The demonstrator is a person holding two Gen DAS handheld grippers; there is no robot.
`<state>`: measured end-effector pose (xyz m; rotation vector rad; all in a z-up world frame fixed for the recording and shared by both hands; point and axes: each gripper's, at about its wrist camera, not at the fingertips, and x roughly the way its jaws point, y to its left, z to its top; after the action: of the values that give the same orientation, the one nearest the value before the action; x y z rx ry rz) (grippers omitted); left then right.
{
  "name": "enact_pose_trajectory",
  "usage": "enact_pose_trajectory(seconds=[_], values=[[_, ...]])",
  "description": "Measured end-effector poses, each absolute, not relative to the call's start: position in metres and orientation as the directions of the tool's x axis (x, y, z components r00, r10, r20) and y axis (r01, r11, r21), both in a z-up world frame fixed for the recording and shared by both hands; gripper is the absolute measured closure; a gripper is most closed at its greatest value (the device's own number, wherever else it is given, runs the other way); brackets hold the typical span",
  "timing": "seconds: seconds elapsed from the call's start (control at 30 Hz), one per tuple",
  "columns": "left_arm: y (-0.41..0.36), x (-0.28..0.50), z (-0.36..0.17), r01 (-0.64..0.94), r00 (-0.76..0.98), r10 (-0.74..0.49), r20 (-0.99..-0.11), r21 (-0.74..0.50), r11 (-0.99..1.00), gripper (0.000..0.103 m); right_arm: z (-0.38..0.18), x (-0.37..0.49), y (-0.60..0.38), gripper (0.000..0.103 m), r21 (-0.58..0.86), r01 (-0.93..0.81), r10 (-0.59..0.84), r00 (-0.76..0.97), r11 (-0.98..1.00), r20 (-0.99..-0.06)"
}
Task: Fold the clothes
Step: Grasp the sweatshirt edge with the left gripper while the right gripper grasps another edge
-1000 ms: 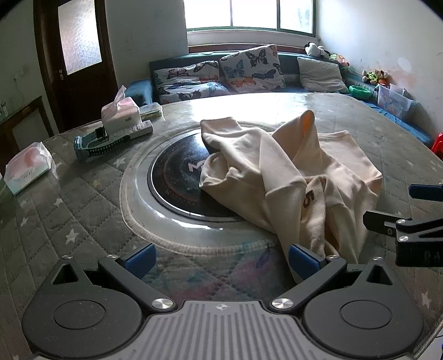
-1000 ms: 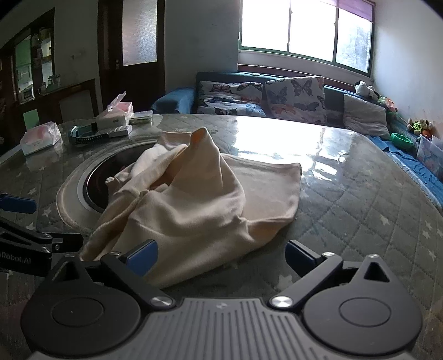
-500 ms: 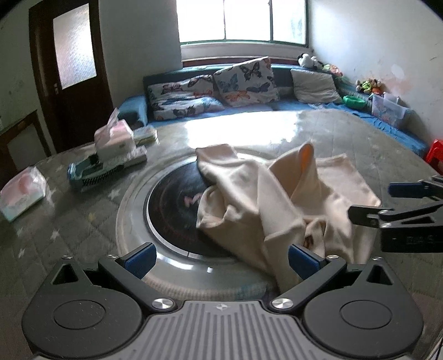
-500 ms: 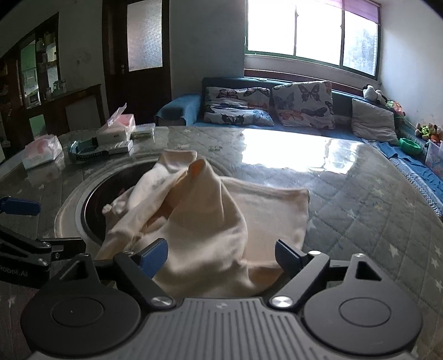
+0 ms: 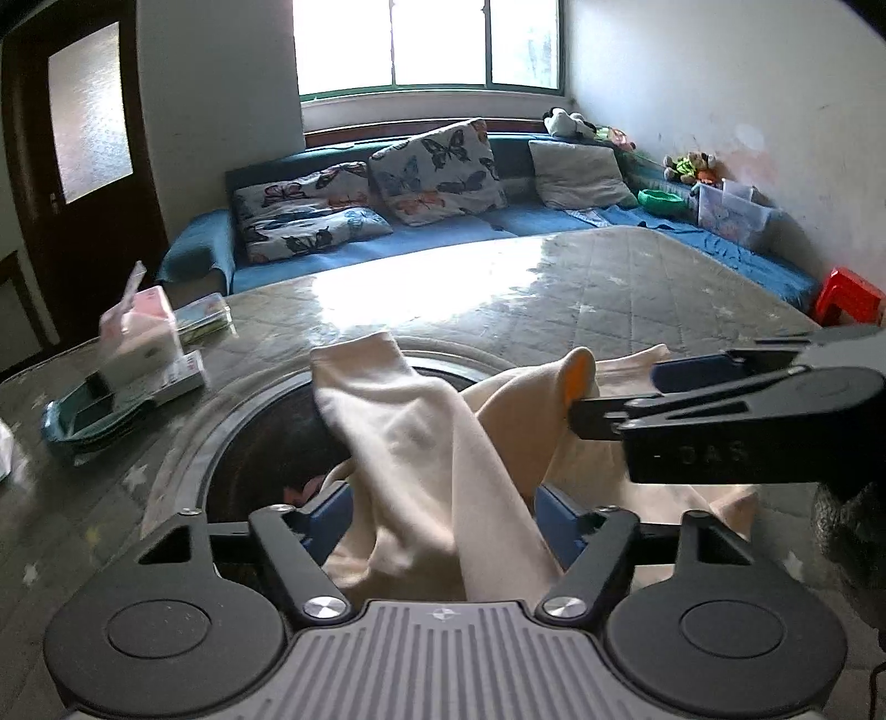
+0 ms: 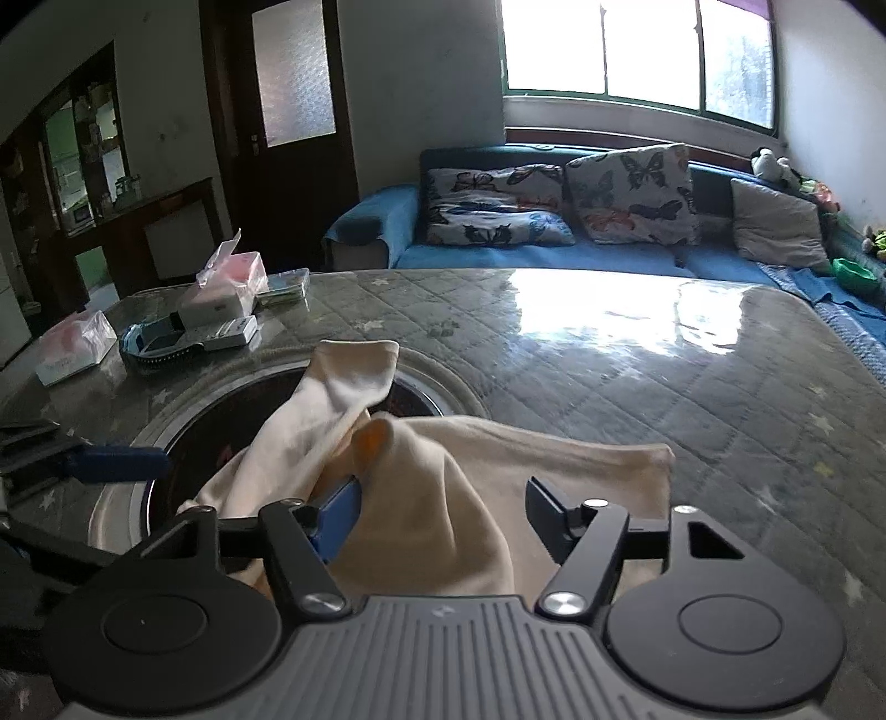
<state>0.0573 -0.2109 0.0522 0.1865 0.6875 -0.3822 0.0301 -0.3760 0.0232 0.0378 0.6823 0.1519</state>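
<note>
On the table (image 6: 637,354), the garment (image 5: 443,454) is lying bunched half over the round dark inset (image 6: 221,410). Your left gripper (image 5: 443,512) is sitting with fingers apart, cloth running between them. Your right gripper (image 6: 443,509) is also spread wide around a fold, not clamping anything.

A lived-in home sitting room. A blue sofa (image 6: 554,257) runs along the wall under a bright window (image 6: 637,47), with butterfly-print cushions (image 6: 631,194) and soft toys (image 5: 689,166) (heaped at the far corner). In front stands a large round table (image 6: 609,354) with a quilted star-patterned cover; tissue packs (image 6: 227,288) lie on it. A dark wooden door (image 6: 288,111) with frosted glass stands to the left
</note>
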Motion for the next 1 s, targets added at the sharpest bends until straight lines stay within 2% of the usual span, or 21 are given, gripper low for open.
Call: enact_pose_trajectory(seconds=[0.1, 0.13, 0.2, 0.27, 0.37, 0.7, 0.83, 1.0], values=[[-0.216, 0.07, 0.042, 0.417, 0.679, -0.284, -0.677, 0.037, 0.908, 0.049, 0.018, 0.048, -0.374, 0.046, 0.097, -0.148, 0.176, 0.745, 0.984, -0.643], [-0.218, 0.075, 0.038, 0.422, 0.669, -0.285, -0.687, 0.034, 0.906, 0.051, 0.015, 0.052, -0.374, 0.052, 0.101, -0.157, 0.185, 0.738, 0.982, -0.649], [-0.216, 0.079, 0.034, 0.422, 0.654, -0.293, -0.698, 0.015, 0.906, 0.072, 0.009, 0.059, -0.373, 0.062, 0.118, -0.173, 0.207, 0.72, 0.978, -0.663], [-0.212, 0.082, 0.031, 0.421, 0.64, -0.303, -0.706, -0.007, 0.907, 0.084, 0.005, 0.063, -0.373, 0.079, 0.139, -0.187, 0.231, 0.707, 0.972, -0.668], [-0.205, 0.081, 0.032, 0.411, 0.642, -0.309, -0.702, -0.025, 0.911, 0.095, 0.003, 0.062, -0.372, 0.093, 0.143, -0.189, 0.236, 0.711, 0.971, -0.663], [-0.148, 0.043, 0.062, 0.289, 0.738, -0.243, -0.629, -0.032, 0.957, 0.1, 0.032, 0.019, -0.397, 0.097, 0.141, -0.132, 0.189, 0.797, 0.981, -0.573], [-0.117, 0.025, 0.067, 0.222, 0.759, -0.195, -0.621, -0.035, 0.974, 0.101, 0.047, -0.013, -0.418, 0.097, 0.14, -0.082, 0.145, 0.837, 0.987, -0.528], [-0.106, 0.012, 0.071, 0.217, 0.753, -0.204, -0.626, -0.055, 0.975, 0.1, 0.061, -0.056, -0.443, 0.097, 0.145, -0.016, 0.084, 0.875, 0.989, -0.477]])
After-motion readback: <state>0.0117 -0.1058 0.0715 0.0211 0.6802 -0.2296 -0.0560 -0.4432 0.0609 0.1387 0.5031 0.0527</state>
